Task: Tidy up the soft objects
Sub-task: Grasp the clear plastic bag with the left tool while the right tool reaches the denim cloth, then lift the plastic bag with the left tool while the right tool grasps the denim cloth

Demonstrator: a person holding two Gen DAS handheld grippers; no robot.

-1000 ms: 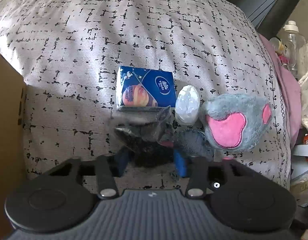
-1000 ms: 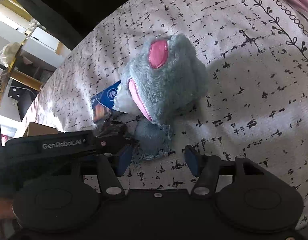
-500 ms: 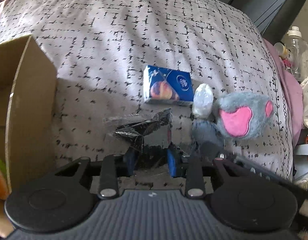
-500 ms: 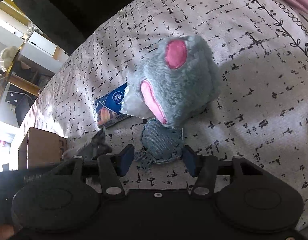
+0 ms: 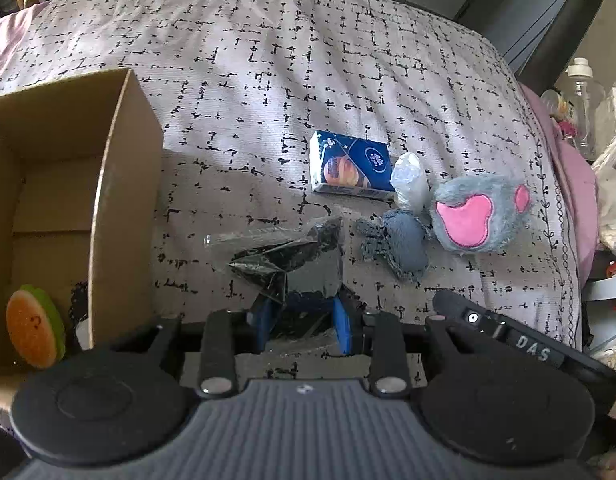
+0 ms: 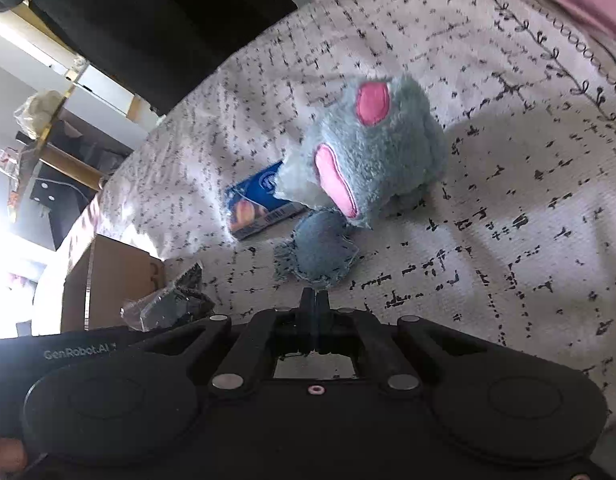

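My left gripper (image 5: 303, 320) is shut on a black packet in clear wrap (image 5: 291, 260), held above the patterned bedspread (image 5: 267, 80). Further right lie a frayed denim piece (image 5: 400, 244), a grey plush with pink patches (image 5: 476, 216), a white crumpled bag (image 5: 408, 178) and a blue tissue pack (image 5: 352, 166). In the right wrist view my right gripper (image 6: 314, 300) is shut, its tips just short of the denim piece (image 6: 320, 252), which rests on the bed; whether a thread is caught I cannot tell. Behind it sits the plush (image 6: 380, 152).
An open cardboard box (image 5: 119, 184) stands at the left with a round orange and green thing (image 5: 33, 334) inside. Bottles and bags (image 5: 584, 92) crowd the bed's right side. A dark chair back stands beyond the bed.
The left gripper rose with the black packet and shifted left, bringing the box into view. The right gripper's jaws closed from wide apart and it drew back from the denim piece.
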